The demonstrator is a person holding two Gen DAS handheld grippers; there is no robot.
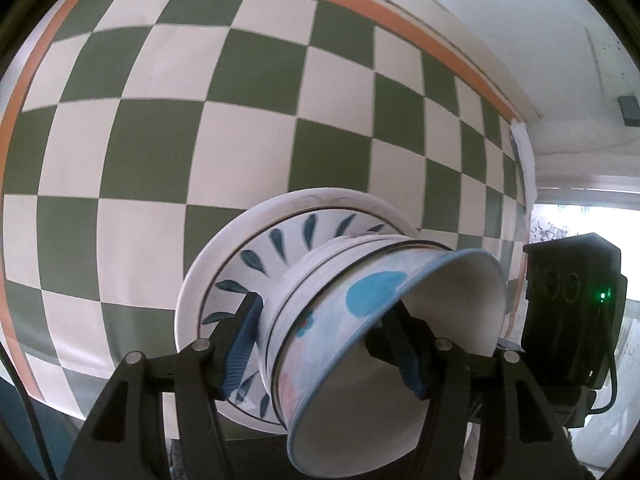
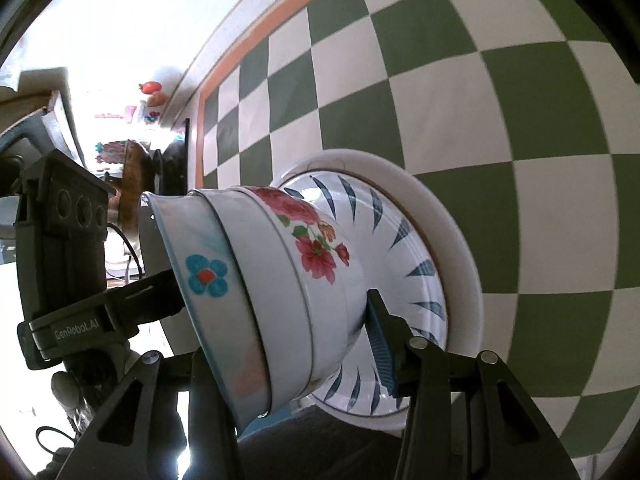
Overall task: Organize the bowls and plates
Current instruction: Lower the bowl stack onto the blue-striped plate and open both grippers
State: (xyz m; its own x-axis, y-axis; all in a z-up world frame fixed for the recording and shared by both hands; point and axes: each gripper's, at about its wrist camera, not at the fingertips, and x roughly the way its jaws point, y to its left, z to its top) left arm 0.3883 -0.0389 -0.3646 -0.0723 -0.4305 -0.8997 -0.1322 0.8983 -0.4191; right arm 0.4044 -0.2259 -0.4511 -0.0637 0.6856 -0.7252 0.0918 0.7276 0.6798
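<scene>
A stack stands over the green-and-white checked tablecloth (image 1: 248,120) (image 2: 520,208). From the bottom it is a white plate (image 1: 224,248) (image 2: 456,232), a blue-leaf plate (image 1: 280,240) (image 2: 404,240), a pink-flower bowl (image 2: 312,248) and a blue-flower bowl (image 1: 360,300) (image 2: 208,276). My left gripper (image 1: 322,346) is shut on the bowls, one finger inside the top bowl and the other against the bowls' foot above the plates. My right gripper (image 2: 280,320) clamps the bowls from the opposite side; its inner finger is hidden. Whether the plates rest on the cloth I cannot tell.
The cloth has an orange border (image 1: 460,60) near a white wall (image 1: 520,8). The stack's lower rim overhangs a dark area beyond the cloth edge. A bright window side with colourful small items (image 2: 152,88) and a dark wooden object (image 2: 132,184) lies beyond the table end.
</scene>
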